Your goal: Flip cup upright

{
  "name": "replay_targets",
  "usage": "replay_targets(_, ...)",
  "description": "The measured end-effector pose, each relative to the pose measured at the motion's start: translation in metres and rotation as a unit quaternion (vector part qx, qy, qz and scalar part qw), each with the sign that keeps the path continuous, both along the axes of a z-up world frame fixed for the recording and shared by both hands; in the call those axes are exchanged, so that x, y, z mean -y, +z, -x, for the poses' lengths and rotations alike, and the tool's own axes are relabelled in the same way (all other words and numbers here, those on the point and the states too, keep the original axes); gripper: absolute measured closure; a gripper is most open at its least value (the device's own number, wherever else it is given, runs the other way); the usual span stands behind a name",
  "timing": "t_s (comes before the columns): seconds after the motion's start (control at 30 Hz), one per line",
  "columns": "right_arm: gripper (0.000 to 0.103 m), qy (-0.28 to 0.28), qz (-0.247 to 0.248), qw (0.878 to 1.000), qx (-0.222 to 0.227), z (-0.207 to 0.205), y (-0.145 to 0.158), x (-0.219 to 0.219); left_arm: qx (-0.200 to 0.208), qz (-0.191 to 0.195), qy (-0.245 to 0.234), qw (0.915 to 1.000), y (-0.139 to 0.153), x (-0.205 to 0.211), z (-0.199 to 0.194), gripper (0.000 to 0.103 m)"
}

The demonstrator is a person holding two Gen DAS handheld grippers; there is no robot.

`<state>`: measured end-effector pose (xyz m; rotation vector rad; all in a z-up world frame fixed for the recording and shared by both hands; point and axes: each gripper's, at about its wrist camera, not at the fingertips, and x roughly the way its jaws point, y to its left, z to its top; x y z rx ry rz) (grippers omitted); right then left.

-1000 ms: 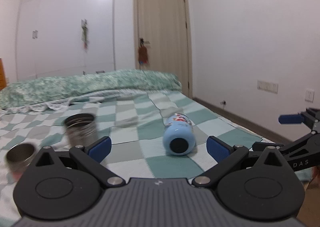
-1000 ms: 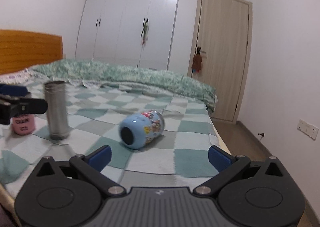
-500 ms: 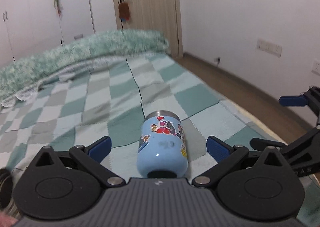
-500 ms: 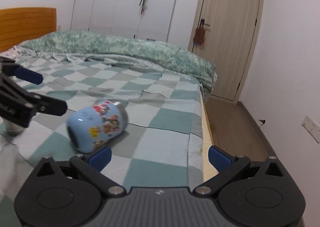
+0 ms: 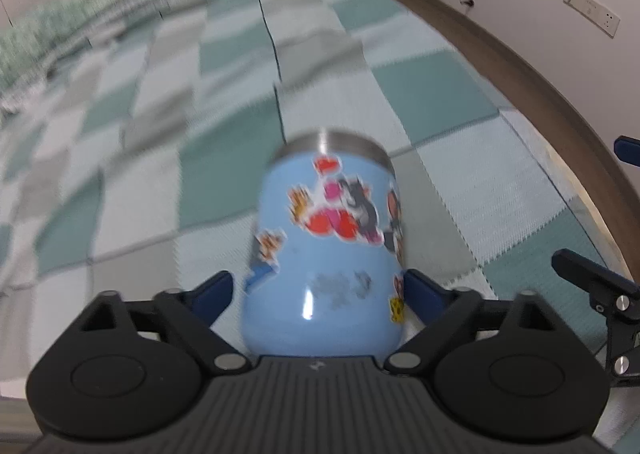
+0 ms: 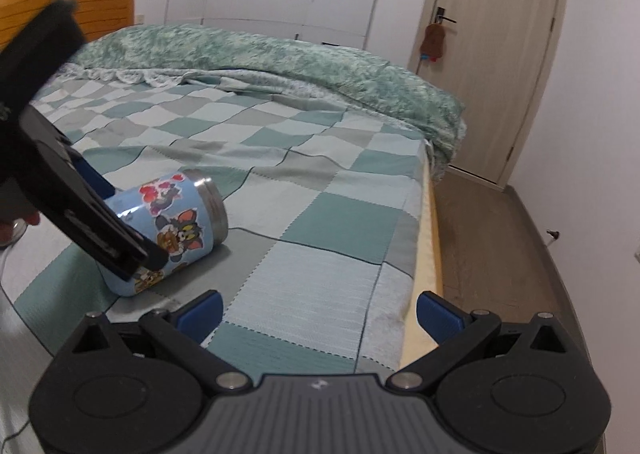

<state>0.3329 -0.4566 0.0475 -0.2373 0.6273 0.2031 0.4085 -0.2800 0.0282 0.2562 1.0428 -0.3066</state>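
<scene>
The cup [image 5: 326,254] lies on its side on the bed [image 6: 320,222], its steel rim pointing toward 12 o'clock in my left wrist view and its blue base toward me. My left gripper [image 5: 320,290] is spread wide around the base end, one blue pad at 9 o'clock of the cup and the other at 3 o'clock. The 3 o'clock pad sits right against the cup wall; the 9 o'clock pad shows a narrow strip of bed between itself and the cup, so I am around it and not yet clamped on it. This view is blurred, and the cartoon stickers on the cup smear a little.

From my right wrist view the cup [image 6: 168,230] sits at about 10 o'clock, its rim toward 2 o'clock, resting on the checked cover in green, grey and pale squares. The black body of my left gripper [image 6: 100,230] crosses over the cup's base end there, hiding part of it.

My right gripper [image 6: 318,312] hangs over the bed edge, its fingers spread wide with nothing between them, well apart from the cup. Beyond the cup a rumpled green blanket [image 6: 280,62] lies across the far end of the bed, with a door [image 6: 504,54] at 1 o'clock.
</scene>
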Motion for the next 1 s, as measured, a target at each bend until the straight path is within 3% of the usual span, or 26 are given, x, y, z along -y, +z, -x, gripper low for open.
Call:
replay_targets(0.1,0.000,0.009,0.000,1.000,-0.002,-0.001,-0.004,-0.003,0.011,-0.010,-0.006,0.9999,-0.001,0.002,0.004,0.018)
replay_targets(0.5,0.000,0.012,-0.002,1.000,0.009,0.023,0.009,-0.003,0.027,0.013,-0.003,0.9996,0.018,-0.005,0.026,0.019)
replay_targets(1.0,0.000,0.017,0.017,0.999,0.028,0.121,0.050,-0.047,0.094,0.067,-0.015,0.9932,0.072,-0.048,0.137,0.019)
